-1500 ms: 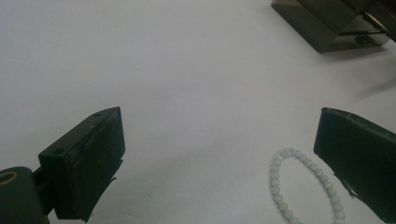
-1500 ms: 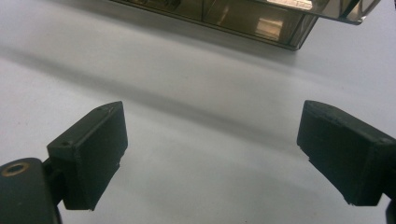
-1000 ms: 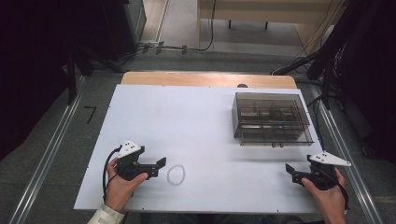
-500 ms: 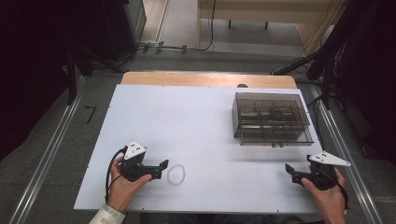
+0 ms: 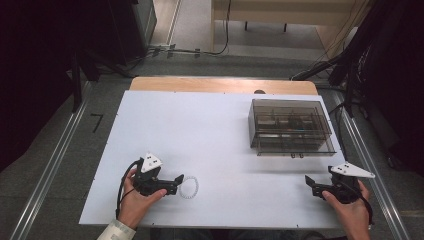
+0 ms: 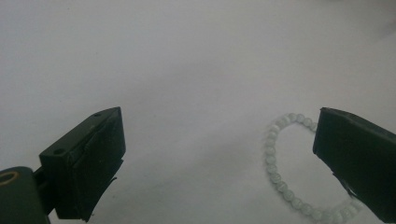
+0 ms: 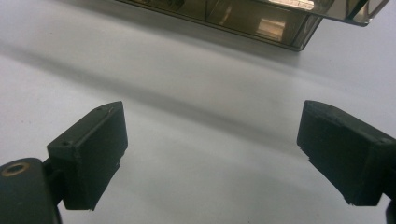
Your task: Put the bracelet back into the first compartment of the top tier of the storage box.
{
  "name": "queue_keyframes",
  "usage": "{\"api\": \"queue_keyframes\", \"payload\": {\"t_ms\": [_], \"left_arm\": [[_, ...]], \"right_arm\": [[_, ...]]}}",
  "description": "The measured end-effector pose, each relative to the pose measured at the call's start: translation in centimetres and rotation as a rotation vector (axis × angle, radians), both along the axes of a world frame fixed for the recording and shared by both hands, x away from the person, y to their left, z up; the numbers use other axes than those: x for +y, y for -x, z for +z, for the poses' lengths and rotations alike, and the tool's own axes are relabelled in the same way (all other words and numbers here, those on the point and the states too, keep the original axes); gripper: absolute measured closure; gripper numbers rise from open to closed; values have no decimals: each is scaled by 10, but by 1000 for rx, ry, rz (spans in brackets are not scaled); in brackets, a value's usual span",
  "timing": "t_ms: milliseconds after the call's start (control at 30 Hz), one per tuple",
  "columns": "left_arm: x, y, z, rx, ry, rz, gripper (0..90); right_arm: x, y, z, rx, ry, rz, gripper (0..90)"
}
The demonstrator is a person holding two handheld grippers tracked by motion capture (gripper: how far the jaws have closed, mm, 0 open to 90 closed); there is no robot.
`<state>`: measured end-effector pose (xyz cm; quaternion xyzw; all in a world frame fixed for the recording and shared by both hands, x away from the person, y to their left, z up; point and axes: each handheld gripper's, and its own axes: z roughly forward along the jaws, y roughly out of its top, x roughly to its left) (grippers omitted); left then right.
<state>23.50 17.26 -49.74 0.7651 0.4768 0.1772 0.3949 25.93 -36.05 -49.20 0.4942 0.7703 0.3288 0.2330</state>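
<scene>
The bead bracelet [image 5: 188,188] lies just beyond the left claw [image 5: 179,181] — jaws spread wide, empty — nearer its right jaw.

Smoky clear compartment box [image 5: 291,126] on the white table [image 5: 200,130], wooden board edge [image 5: 220,85] behind.

We hold our left gripper [image 5: 176,182] low at the near left, jaws spread wide and pointing right. Our right gripper [image 5: 311,184] sits at the near right, jaws wide apart too, pointing left.
</scene>
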Motion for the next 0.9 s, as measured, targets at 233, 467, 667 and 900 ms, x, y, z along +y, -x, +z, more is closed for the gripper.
{"api": "queue_keyframes", "payload": {"t_ms": [233, 467, 667, 900], "left_arm": [[-7, 0, -3, 6, -34, -21, 60], [-11, 0, -4, 6, -52, -29, 88], [-12, 0, -5, 22, -60, -32, 149], [-17, 0, -8, 20, -102, -39, 243]], "right_arm": [[0, 0, 0, 2, 0, 1, 69], [0, 0, 0, 5, 1, 2, 69], [0, 0, -1, 6, 0, 0, 69], [0, 0, -1, 6, 0, 0, 69]]}}
